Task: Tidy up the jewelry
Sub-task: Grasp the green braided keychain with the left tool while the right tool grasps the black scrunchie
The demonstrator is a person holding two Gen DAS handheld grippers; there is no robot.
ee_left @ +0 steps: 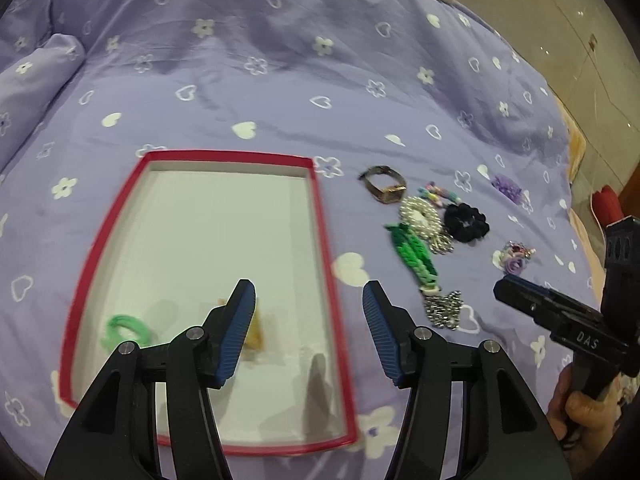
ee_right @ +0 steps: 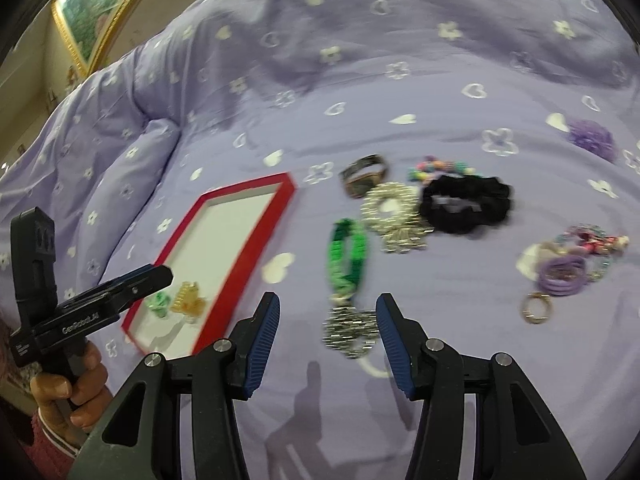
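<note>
A red-rimmed white tray [ee_left: 320, 216] lies on the purple bedspread; it also shows in the right wrist view [ee_right: 240, 240]. In it lie a green ring-shaped piece [ee_left: 126, 330] and an amber clip [ee_left: 256, 330]. My left gripper [ee_left: 309, 320] is open and empty over the tray's near right part. My right gripper [ee_right: 327, 328] is open and empty, just short of a silver chain [ee_right: 350, 330] tied to a green braided bracelet [ee_right: 346, 256]. Beyond lie a pearl piece [ee_right: 390, 204], a watch [ee_right: 364, 178] and a black scrunchie [ee_right: 466, 204].
To the right lie purple coil hair ties [ee_right: 562, 276], a small gold ring [ee_right: 536, 308], a colourful bead bracelet [ee_right: 440, 168] and a purple flower piece [ee_right: 592, 138]. The bed's edge and floor [ee_left: 580, 40] are at the far right in the left wrist view.
</note>
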